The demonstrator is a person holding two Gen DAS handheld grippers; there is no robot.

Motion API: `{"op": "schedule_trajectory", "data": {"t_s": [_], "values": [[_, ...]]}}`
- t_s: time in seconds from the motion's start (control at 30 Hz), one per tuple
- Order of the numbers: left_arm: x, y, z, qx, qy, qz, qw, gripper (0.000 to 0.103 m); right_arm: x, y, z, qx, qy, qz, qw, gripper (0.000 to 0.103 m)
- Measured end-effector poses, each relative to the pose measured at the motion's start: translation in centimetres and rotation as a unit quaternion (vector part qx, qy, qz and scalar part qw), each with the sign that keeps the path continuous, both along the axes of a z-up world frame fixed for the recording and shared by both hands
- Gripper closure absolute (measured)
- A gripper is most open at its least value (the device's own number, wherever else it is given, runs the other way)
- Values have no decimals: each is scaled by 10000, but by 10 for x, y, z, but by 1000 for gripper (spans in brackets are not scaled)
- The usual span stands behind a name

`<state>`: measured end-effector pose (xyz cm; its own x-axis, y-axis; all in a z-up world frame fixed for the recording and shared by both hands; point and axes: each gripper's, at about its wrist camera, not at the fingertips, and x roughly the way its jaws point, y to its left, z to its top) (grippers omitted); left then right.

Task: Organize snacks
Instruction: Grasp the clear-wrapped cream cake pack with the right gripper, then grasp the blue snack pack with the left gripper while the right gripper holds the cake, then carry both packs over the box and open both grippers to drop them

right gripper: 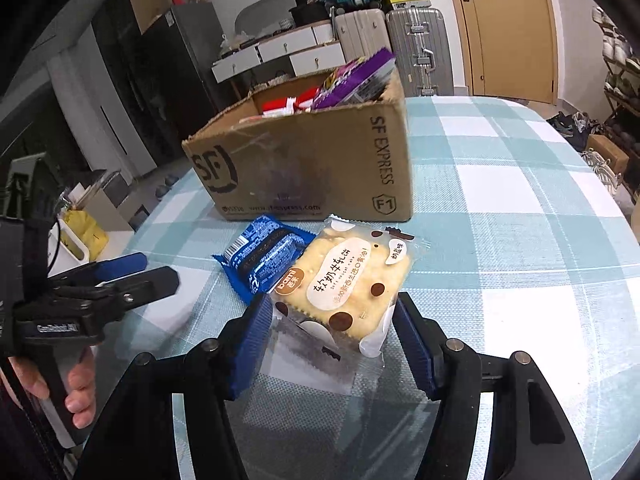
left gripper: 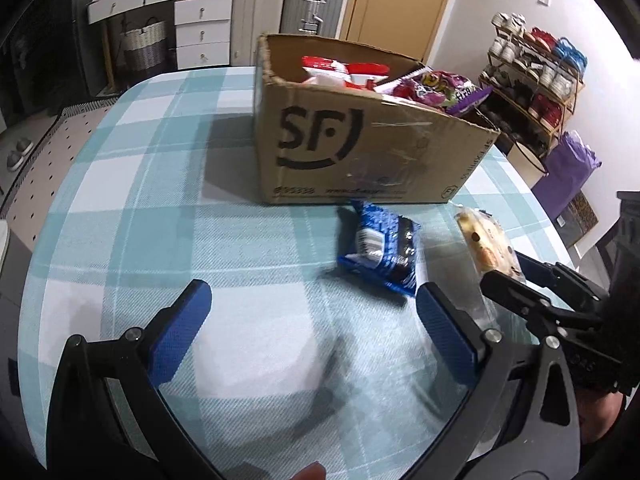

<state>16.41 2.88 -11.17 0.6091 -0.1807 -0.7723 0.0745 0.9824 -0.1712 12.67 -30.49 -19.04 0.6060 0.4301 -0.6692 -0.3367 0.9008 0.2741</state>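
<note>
On the checked tablecloth [left gripper: 160,200] stands an open cardboard box [left gripper: 360,152] [right gripper: 304,168] holding red-and-white packets [left gripper: 340,72] and a purple bag [left gripper: 440,88]. In front of it lies a blue cookie packet [left gripper: 380,252] [right gripper: 264,256]. My right gripper [right gripper: 334,320] [left gripper: 504,270] is shut on a clear packet of pale dotted crackers [right gripper: 344,280] [left gripper: 480,240], with both blue pads against its sides, just right of the blue packet. My left gripper [left gripper: 314,300] [right gripper: 156,270] stands open and empty over bare cloth, near the blue packet's front-left side.
The table's edge curves away at left and right. Beyond it are a shoe rack [left gripper: 536,80], a purple bag [left gripper: 568,172], suitcases [left gripper: 312,0] and white drawers [left gripper: 200,28]. A person's hand [right gripper: 76,392] grips the left tool's handle.
</note>
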Motion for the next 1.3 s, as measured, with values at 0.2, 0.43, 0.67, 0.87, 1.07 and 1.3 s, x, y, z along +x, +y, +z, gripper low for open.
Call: {"op": "schedule_trajectory", "data": {"t_s": [0.2, 0.43, 0.67, 0.87, 1.07, 1.3], "values": [[25, -23, -1, 192, 44, -244, 9995, 1, -4, -10, 7, 94, -122, -58, 9999, 40], [52, -42, -16, 254, 242, -375, 9987, 1, -5, -27, 10, 250, -185, -186, 9993, 40], [73, -62, -28, 468, 314, -427, 9975, 2, -7, -42, 11, 357, -223, -301, 9987, 40], [81, -81, -36, 629, 285, -766, 9947, 62, -11, -48, 12, 383, -261, -369, 9982, 40], [85, -82, -35, 279, 371, -870, 9951, 62, -17, -46, 16, 353, -294, -345, 9983, 40], [83, -81, -22, 217, 232, -870, 9957, 62, -23, -39, 24, 323, -361, -292, 9984, 40]]}}
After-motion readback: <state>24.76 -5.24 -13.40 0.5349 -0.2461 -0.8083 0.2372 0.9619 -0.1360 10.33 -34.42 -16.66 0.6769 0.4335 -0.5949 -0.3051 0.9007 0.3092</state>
